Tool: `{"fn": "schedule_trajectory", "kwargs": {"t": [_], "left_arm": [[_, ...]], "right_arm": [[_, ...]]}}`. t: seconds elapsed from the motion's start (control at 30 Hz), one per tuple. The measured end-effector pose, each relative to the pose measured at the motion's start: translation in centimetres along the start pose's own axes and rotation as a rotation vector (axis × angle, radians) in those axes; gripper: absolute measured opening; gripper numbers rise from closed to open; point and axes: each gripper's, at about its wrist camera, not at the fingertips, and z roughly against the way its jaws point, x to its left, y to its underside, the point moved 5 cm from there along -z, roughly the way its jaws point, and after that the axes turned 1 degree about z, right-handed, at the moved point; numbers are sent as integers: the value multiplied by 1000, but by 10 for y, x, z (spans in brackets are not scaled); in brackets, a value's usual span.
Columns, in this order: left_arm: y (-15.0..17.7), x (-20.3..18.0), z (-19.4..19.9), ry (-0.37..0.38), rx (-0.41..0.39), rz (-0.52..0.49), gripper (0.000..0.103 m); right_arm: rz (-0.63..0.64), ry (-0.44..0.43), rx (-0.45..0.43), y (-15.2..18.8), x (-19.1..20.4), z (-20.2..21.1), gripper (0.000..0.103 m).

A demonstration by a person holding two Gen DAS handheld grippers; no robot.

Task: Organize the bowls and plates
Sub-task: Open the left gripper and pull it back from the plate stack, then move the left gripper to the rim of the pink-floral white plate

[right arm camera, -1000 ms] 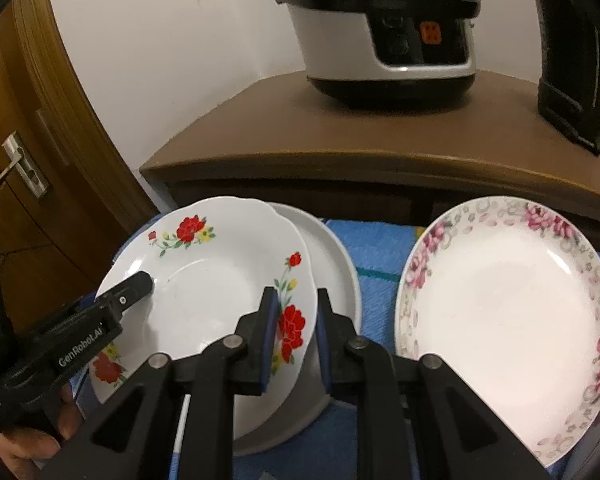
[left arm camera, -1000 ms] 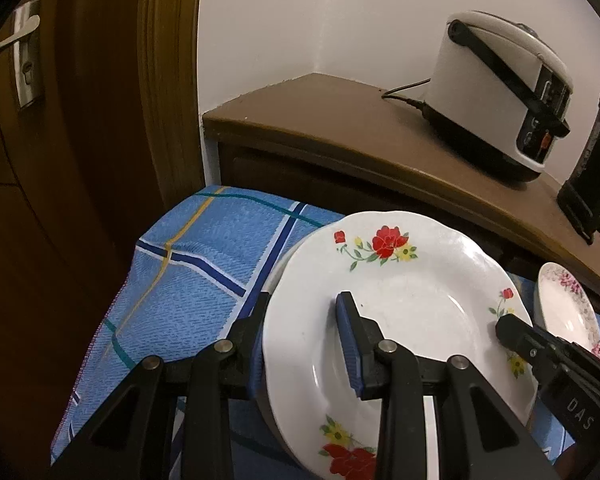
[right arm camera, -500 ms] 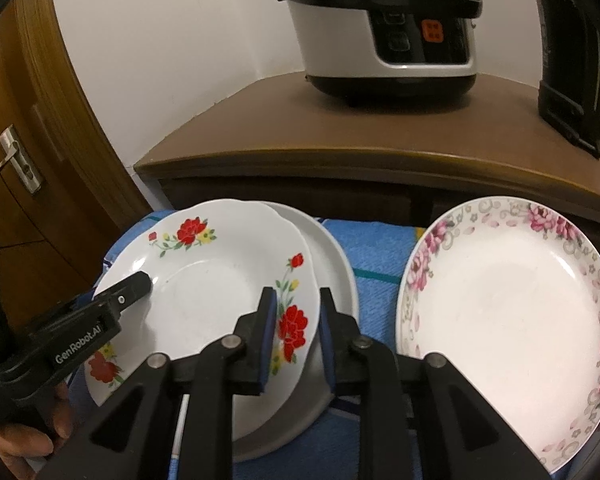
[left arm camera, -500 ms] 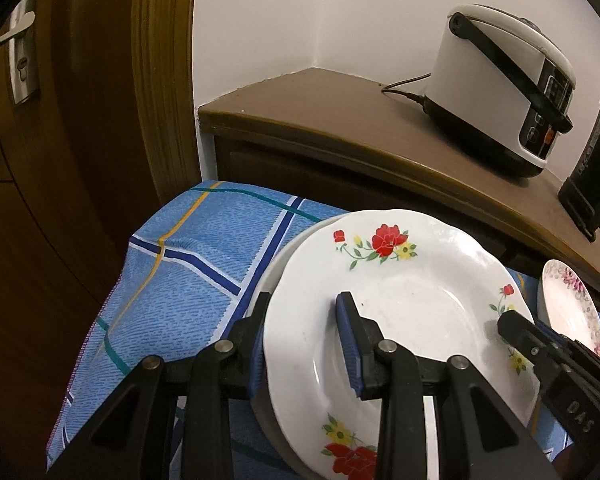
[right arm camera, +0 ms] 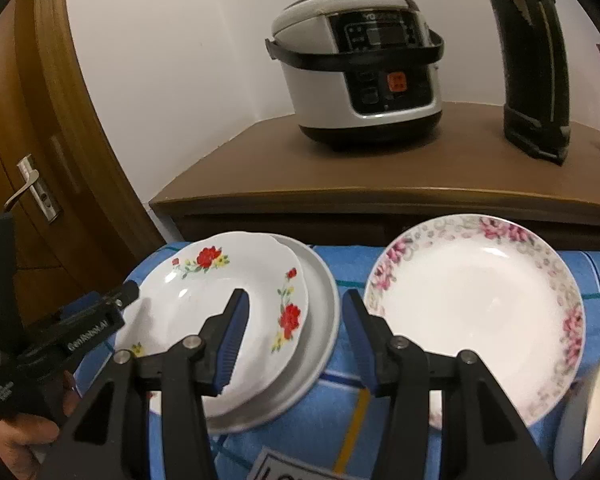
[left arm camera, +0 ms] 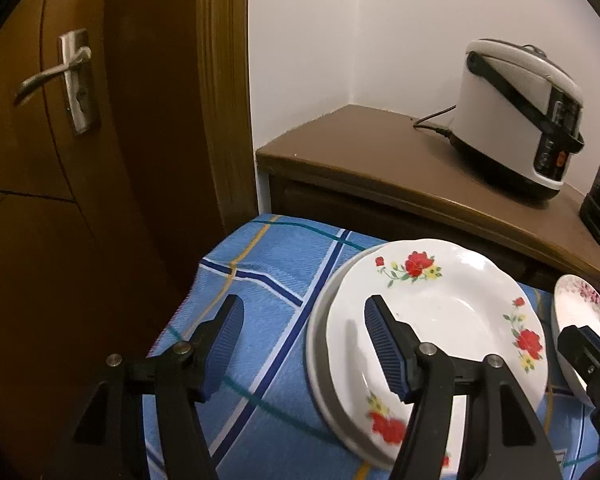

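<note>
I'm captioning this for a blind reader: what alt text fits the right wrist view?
The open right tool hovers over a red-flowered plate stacked on a plain plate, on a blue checked cloth. A pink-rimmed plate lies right; behind, a rice cooker.

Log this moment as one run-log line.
left gripper: opening, empty | right gripper: opening, empty | red-flower plate: released on plain plate

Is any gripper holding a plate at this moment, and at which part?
Neither. The left gripper and right gripper have just opened, releasing the red-flower plate, which rests on the plain plate.
</note>
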Motion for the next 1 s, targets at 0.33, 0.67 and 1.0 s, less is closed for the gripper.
{"fn": "schedule_trajectory", "kwargs": {"t": [0.33, 0.67, 1.0], "left_arm": [[9, -21, 43, 18, -33, -41, 65], [18, -46, 82, 41, -60, -83, 65], [39, -78, 106, 111, -39, -126, 66]], "right_arm": [[18, 32, -32, 11, -9, 48, 57], [1, 43, -59, 18, -21, 88, 58], [-20, 66, -64, 31, -39, 120, 61]]}}
